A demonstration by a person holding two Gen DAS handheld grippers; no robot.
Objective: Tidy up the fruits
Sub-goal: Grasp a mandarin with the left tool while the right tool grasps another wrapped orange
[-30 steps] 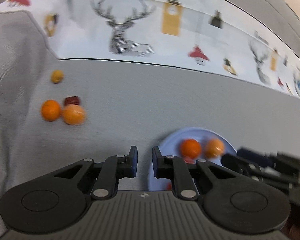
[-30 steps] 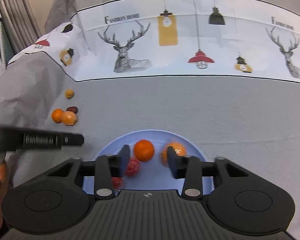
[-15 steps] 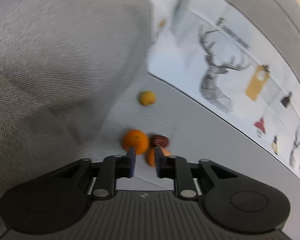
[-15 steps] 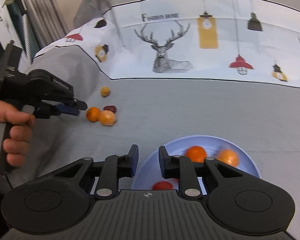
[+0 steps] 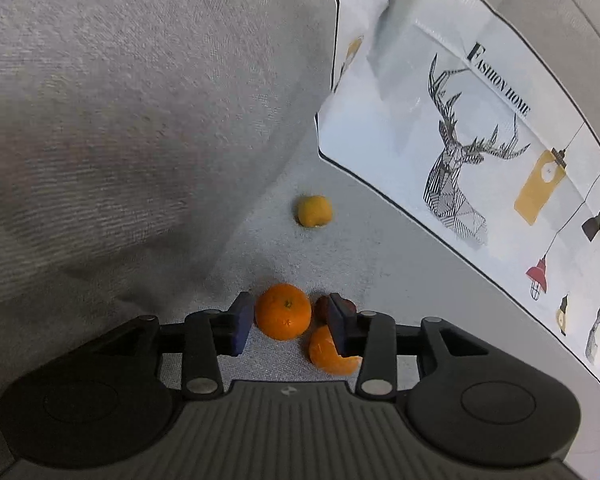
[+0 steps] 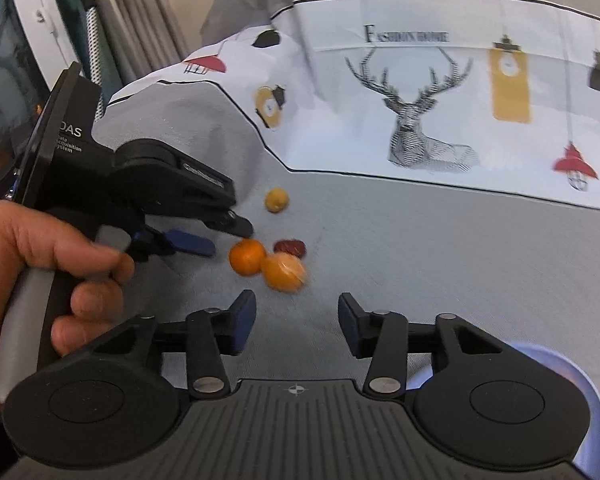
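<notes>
The left tool (image 5: 287, 322) hangs over a cluster of fruit on the grey sofa seat (image 5: 400, 280), its jaws opening — a whole orange (image 5: 284, 311) sits between the pads, not yet pressed. Crowding it on the right are a peeled mandarin (image 5: 326, 354) and a dark red date (image 5: 322, 307), the right pad standing in front of both. A small yellow fruit (image 5: 314, 211) lies apart, farther back. A grey cushion (image 5: 120, 120) bulges close on the left (the deer-print cover (image 5: 440, 120) runs behind). The right tool (image 6: 296, 322) is opening too, with nothing between its pads; a blue plate (image 6: 580, 392) peeks from under it.
</notes>
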